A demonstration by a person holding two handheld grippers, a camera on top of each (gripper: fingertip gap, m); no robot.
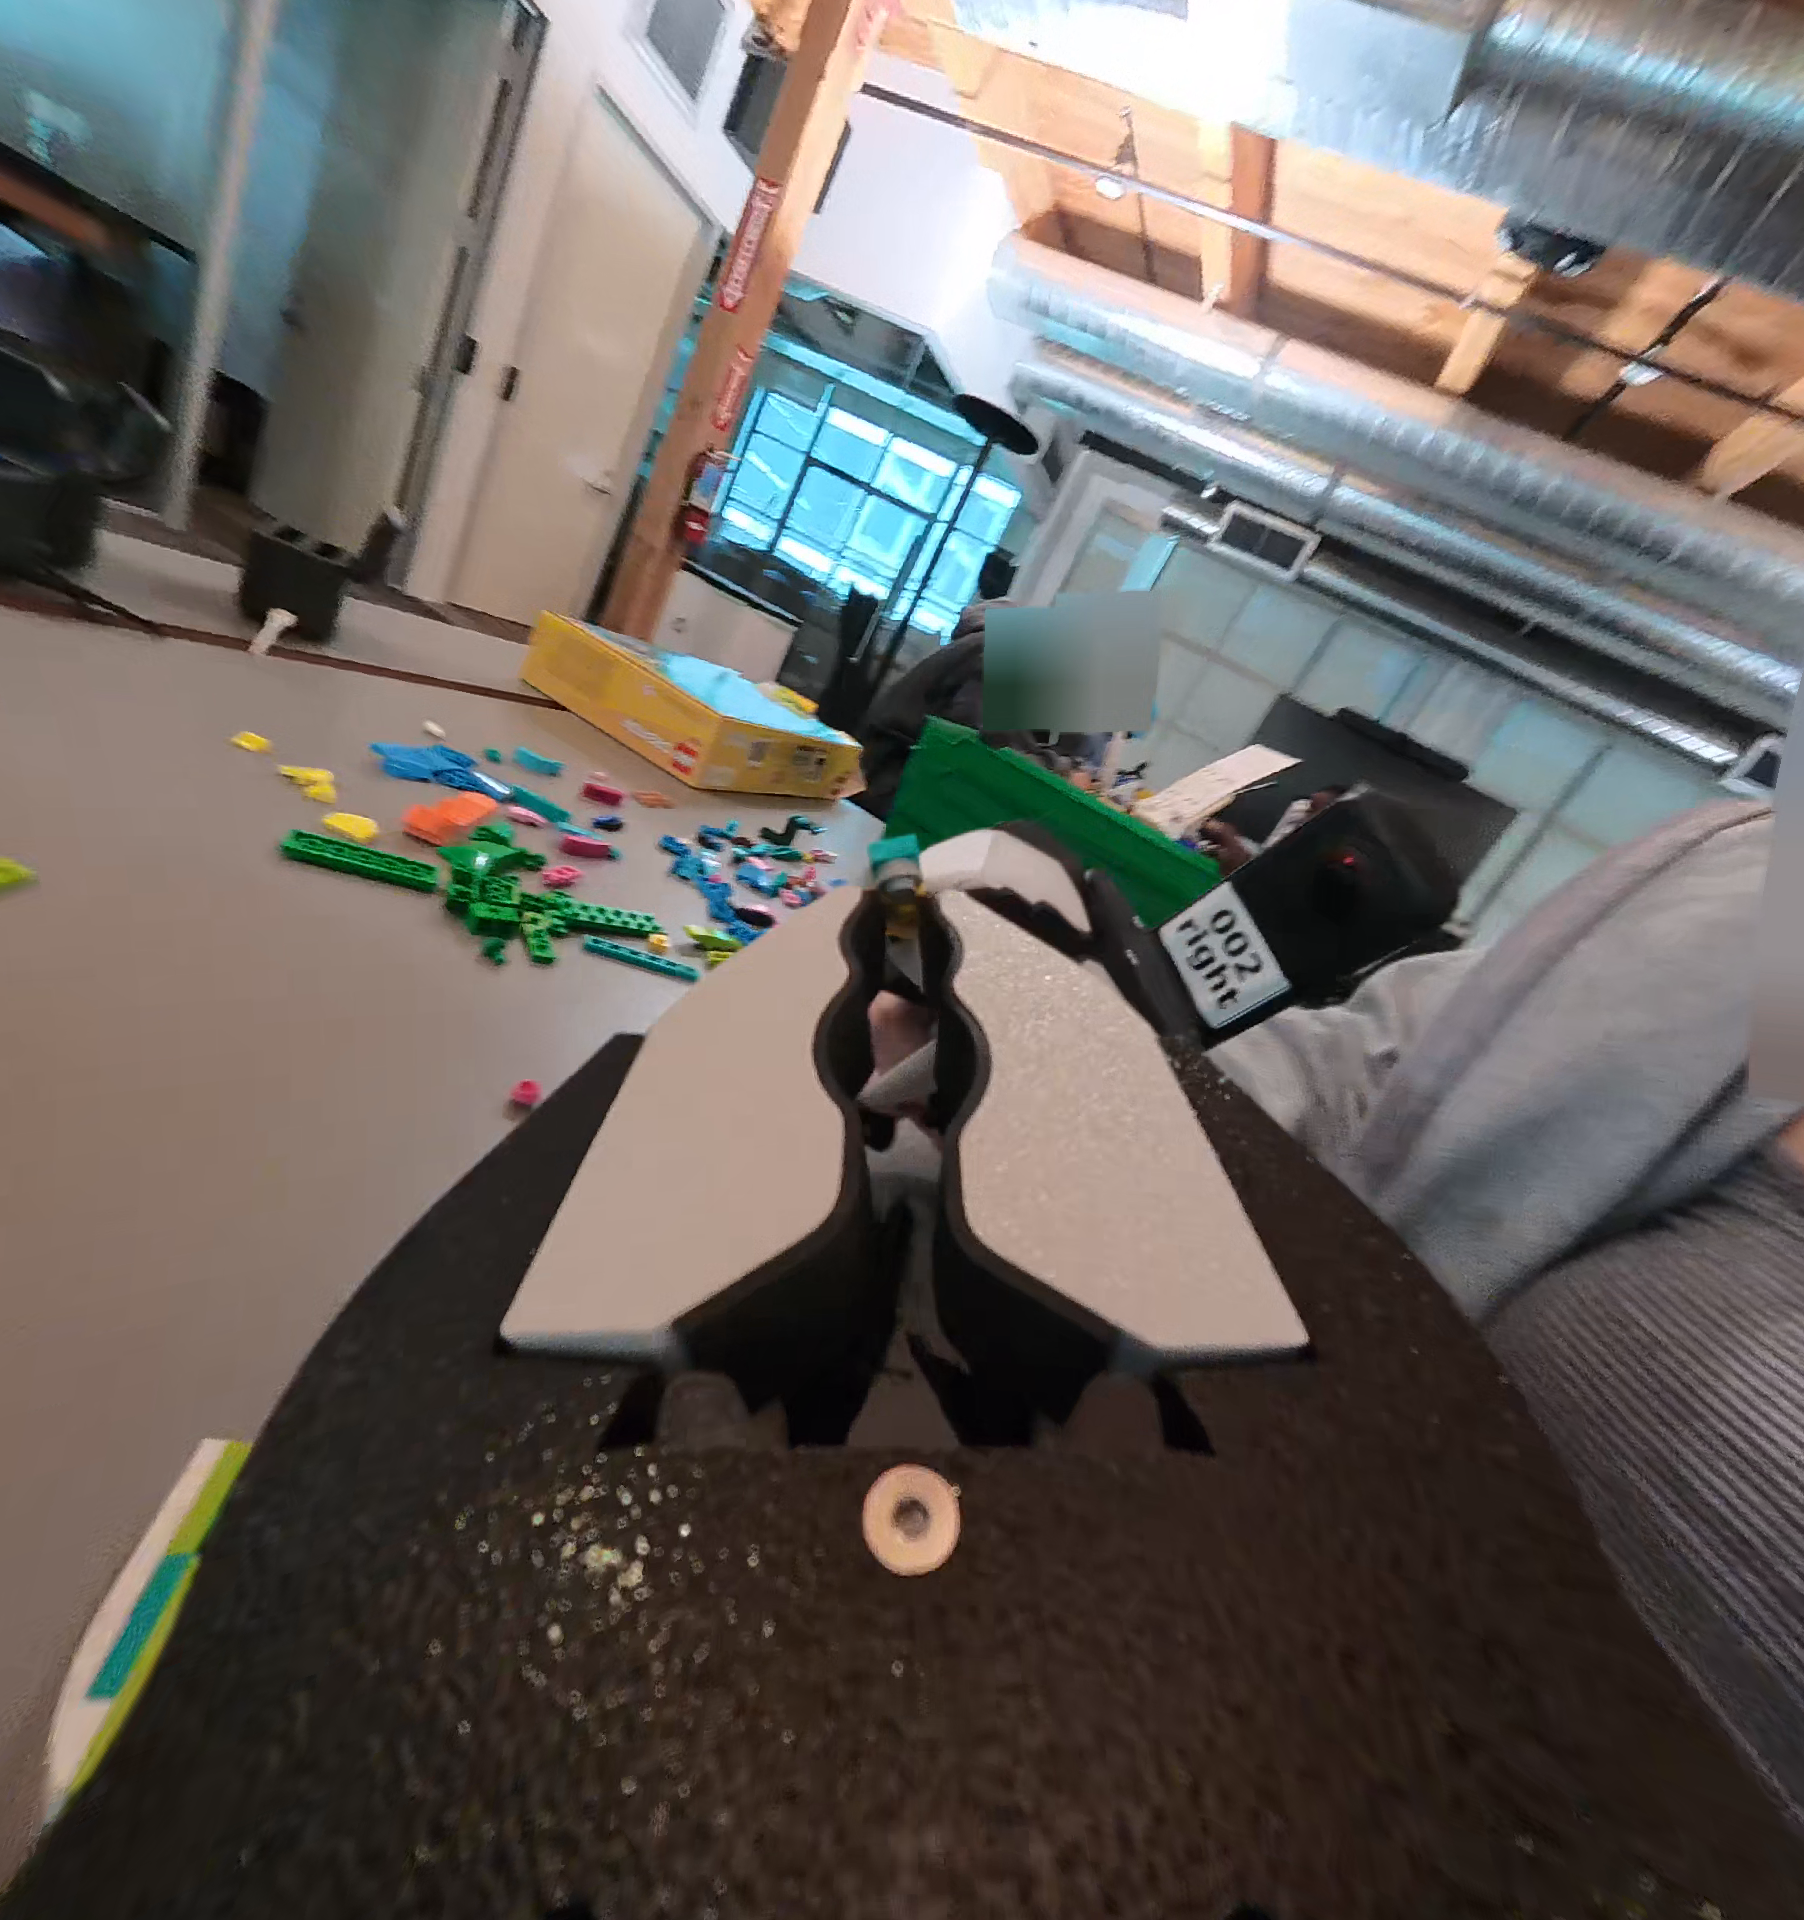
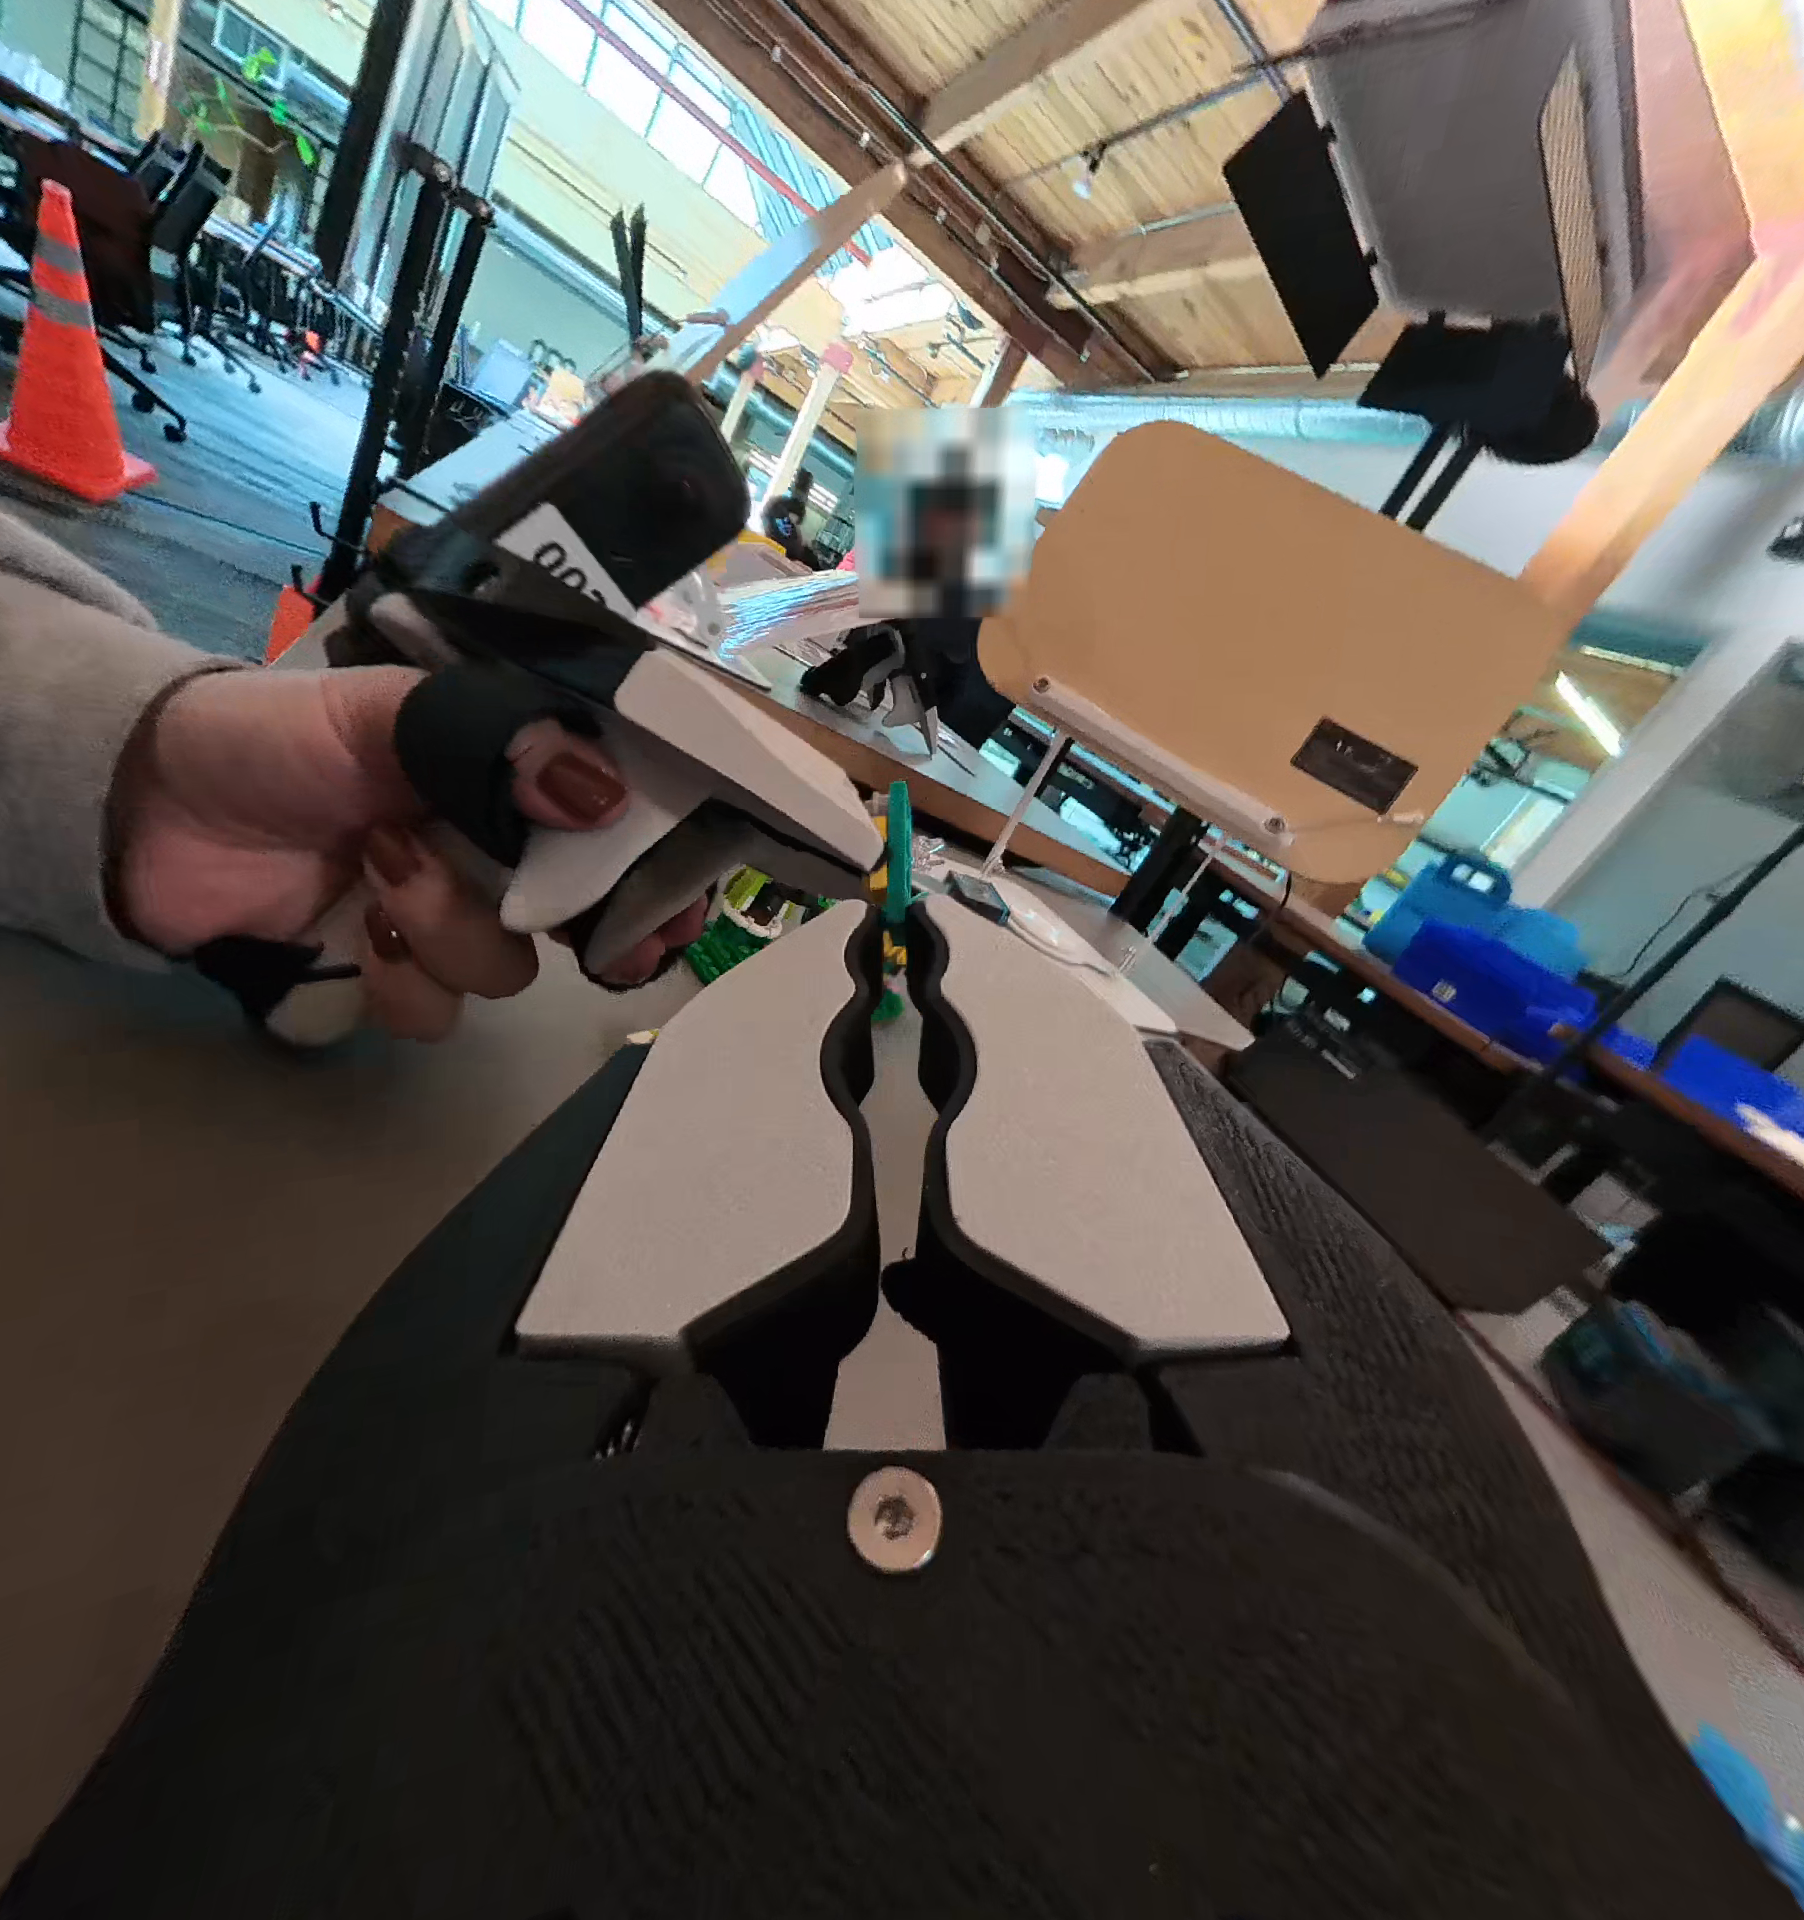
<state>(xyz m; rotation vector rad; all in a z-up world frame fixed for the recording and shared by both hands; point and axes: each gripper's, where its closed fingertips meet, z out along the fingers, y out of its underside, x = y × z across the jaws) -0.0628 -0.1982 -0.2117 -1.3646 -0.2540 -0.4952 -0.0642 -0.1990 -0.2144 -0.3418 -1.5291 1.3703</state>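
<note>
Bricks, a small teal-and-yellow stack [image 1: 898, 883], sit up off the desk [image 1: 202, 1039] where my left tongs [image 1: 903, 914] and right tongs [image 2: 890, 920] meet tip to tip, both clamped on it, with loose pieces [image 1: 524, 883] far left.

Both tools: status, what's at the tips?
Left tool shut on small teal-and-yellow brick piece. Right tool shut on thin green plate edge. Tips meet above the grey table; loose bricks beyond.
</note>
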